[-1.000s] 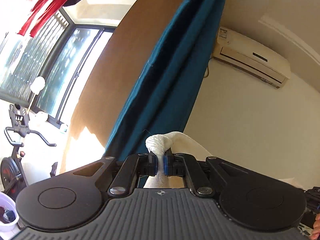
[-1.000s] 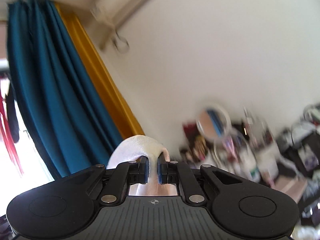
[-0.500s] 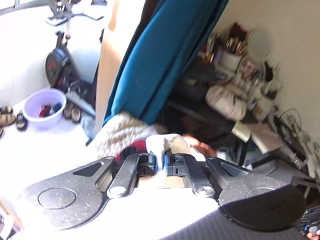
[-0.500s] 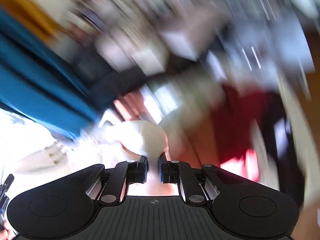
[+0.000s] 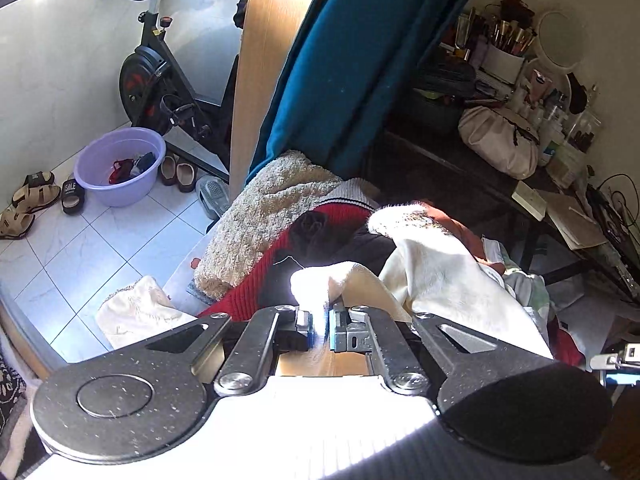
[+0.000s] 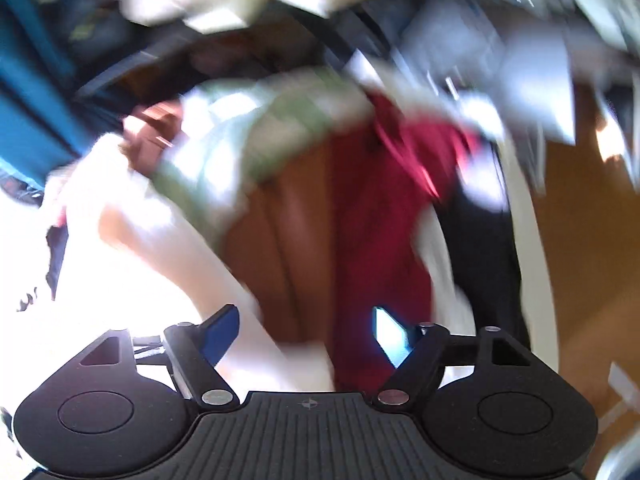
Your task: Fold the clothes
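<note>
My left gripper is shut on a fold of a cream white garment, which drapes to the right over a pile of clothes. The pile holds a red knit sweater, a fluffy beige garment and a dark piece. My right gripper is open and empty, its blue pads wide apart. The right wrist view is motion-blurred; below it lie the white garment, a dark red garment, a green and white piece and brown wood.
A teal curtain hangs behind the pile. A cluttered dark desk with a beige bag stands at the right. On the tiled floor at left are a purple basin, shoes, an exercise bike and a fallen cream cloth.
Both grippers swung down from facing the wall and ceiling to the clothes pile. The right gripper opened and let go of the white garment. The left stays shut on it.
</note>
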Available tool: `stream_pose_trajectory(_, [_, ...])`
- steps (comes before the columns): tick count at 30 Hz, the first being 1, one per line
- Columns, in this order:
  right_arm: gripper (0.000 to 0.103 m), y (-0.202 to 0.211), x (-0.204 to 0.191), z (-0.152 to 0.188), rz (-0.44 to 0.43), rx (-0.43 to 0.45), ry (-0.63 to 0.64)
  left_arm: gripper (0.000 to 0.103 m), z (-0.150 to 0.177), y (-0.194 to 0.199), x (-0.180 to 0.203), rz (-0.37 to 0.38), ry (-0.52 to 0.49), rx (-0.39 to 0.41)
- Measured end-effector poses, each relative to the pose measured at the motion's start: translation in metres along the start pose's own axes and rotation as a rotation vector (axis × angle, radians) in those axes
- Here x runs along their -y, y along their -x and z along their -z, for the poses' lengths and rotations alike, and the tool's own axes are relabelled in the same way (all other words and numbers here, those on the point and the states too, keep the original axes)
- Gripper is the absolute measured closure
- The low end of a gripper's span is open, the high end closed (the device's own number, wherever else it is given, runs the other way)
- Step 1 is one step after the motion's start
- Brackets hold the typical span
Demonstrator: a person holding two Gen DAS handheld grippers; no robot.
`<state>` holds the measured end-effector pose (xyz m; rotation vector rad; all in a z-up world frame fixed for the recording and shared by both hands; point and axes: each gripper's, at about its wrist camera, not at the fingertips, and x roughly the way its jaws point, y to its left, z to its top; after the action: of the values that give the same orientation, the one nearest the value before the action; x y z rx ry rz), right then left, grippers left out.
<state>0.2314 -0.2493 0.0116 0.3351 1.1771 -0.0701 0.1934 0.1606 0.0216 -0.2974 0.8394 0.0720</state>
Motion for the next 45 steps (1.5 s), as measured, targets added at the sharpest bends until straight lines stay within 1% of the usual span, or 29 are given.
stream_pose_trajectory(2, [0.019, -0.004, -0.027, -0.01, -0.057, 0.042, 0.1, 0.096, 0.002, 0.001, 0.004, 0.0, 0.0, 0.0])
stream_pose_trajectory(4, [0.019, -0.016, -0.055, -0.023, -0.109, 0.075, 0.205, 0.096, 0.002, 0.003, 0.005, -0.007, 0.005, -0.002])
stream_pose_trajectory(6, [0.019, -0.036, -0.083, -0.028, -0.146, 0.08, 0.295, 0.096, 0.001, 0.005, 0.005, -0.013, 0.009, -0.007])
stream_pose_trajectory(8, [0.019, -0.054, -0.11, -0.029, -0.153, 0.063, 0.351, 0.096, 0.001, 0.006, 0.007, -0.02, 0.01, -0.01])
stream_pose_trajectory(10, [0.027, -0.08, -0.126, -0.033, -0.135, 0.036, 0.377, 0.096, 0.001, 0.009, 0.01, -0.024, 0.006, -0.006])
stream_pose_trajectory(11, [0.035, -0.085, -0.125, -0.034, -0.125, 0.032, 0.368, 0.096, 0.001, 0.01, 0.011, -0.025, 0.003, -0.003])
stream_pose_trajectory(12, [0.055, -0.089, -0.122, -0.035, -0.116, 0.031, 0.354, 0.096, 0.001, 0.011, 0.012, -0.026, 0.0, 0.001])
stream_pose_trajectory(13, [0.07, -0.093, -0.119, -0.036, -0.107, 0.029, 0.34, 0.096, 0.001, 0.011, 0.012, -0.026, 0.0, 0.003])
stream_pose_trajectory(14, [0.092, -0.09, -0.108, -0.039, -0.141, 0.028, 0.283, 0.096, 0.001, 0.011, 0.012, -0.025, 0.001, 0.004])
stream_pose_trajectory(15, [0.095, -0.085, -0.096, -0.042, -0.183, 0.026, 0.217, 0.096, 0.001, 0.01, 0.012, -0.025, 0.001, 0.004])
stream_pose_trajectory(16, [0.098, -0.073, -0.081, -0.043, -0.221, 0.063, 0.157, 0.096, 0.001, 0.009, 0.012, -0.028, 0.001, 0.004])
stream_pose_trajectory(18, [0.098, -0.039, -0.053, -0.044, -0.21, 0.2, 0.085, 0.096, 0.0, 0.007, 0.01, -0.035, 0.009, 0.002])
stream_pose_trajectory(20, [0.098, -0.004, -0.016, -0.046, -0.139, 0.347, -0.021, 0.096, -0.001, 0.004, 0.008, -0.039, 0.019, -0.001])
stream_pose_trajectory(22, [0.098, 0.018, 0.022, -0.046, -0.064, 0.407, -0.142, 0.096, -0.001, 0.002, 0.006, -0.043, 0.031, -0.004])
stream_pose_trajectory(23, [0.098, 0.024, 0.043, -0.044, -0.034, 0.402, -0.198, 0.096, -0.001, 0.001, 0.005, -0.044, 0.036, -0.006])
stream_pose_trajectory(25, [0.098, 0.018, 0.069, -0.038, 0.03, 0.334, -0.227, 0.096, -0.001, -0.001, 0.004, -0.048, 0.048, -0.009])
stream_pose_trajectory(29, [0.098, -0.028, 0.086, -0.001, 0.228, 0.137, -0.139, 0.096, -0.001, -0.005, 0.001, -0.054, 0.07, -0.016])
stream_pose_trajectory(32, [0.097, -0.062, 0.089, 0.033, 0.253, -0.051, -0.139, 0.096, -0.001, -0.006, -0.001, -0.06, 0.08, -0.022])
stream_pose_trajectory(34, [0.093, -0.063, 0.08, 0.041, 0.273, -0.042, -0.102, 0.096, 0.0, -0.006, -0.001, -0.064, 0.078, -0.026])
stream_pose_trajectory(35, [0.088, -0.063, 0.075, 0.044, 0.283, -0.031, -0.082, 0.096, 0.0, -0.005, -0.001, -0.067, 0.078, -0.025])
stream_pose_trajectory(36, [0.078, -0.057, 0.065, 0.044, 0.287, 0.015, -0.027, 0.096, 0.001, -0.005, -0.002, -0.07, 0.078, -0.024])
stream_pose_trajectory(38, [0.076, -0.04, 0.044, 0.035, 0.258, 0.14, 0.083, 0.096, 0.004, -0.004, -0.003, -0.077, 0.082, -0.024])
stream_pose_trajectory(39, [0.072, -0.032, 0.034, 0.031, 0.241, 0.203, 0.137, 0.096, 0.005, -0.003, -0.004, -0.081, 0.085, -0.024])
stream_pose_trajectory(41, [0.069, -0.02, 0.016, 0.021, 0.155, 0.299, 0.213, 0.096, 0.01, -0.003, -0.007, -0.095, 0.092, -0.033])
stream_pose_trajectory(42, [0.065, -0.021, 0.008, 0.017, 0.1, 0.315, 0.25, 0.096, 0.012, -0.003, -0.008, -0.103, 0.095, -0.039])
stream_pose_trajectory(44, [0.059, -0.036, -0.01, 0.01, -0.018, 0.285, 0.329, 0.096, 0.016, -0.004, -0.012, -0.128, 0.105, -0.059])
stream_pose_trajectory(45, [0.059, -0.046, -0.019, 0.009, -0.076, 0.264, 0.367, 0.096, 0.019, -0.004, -0.015, -0.137, 0.113, -0.068])
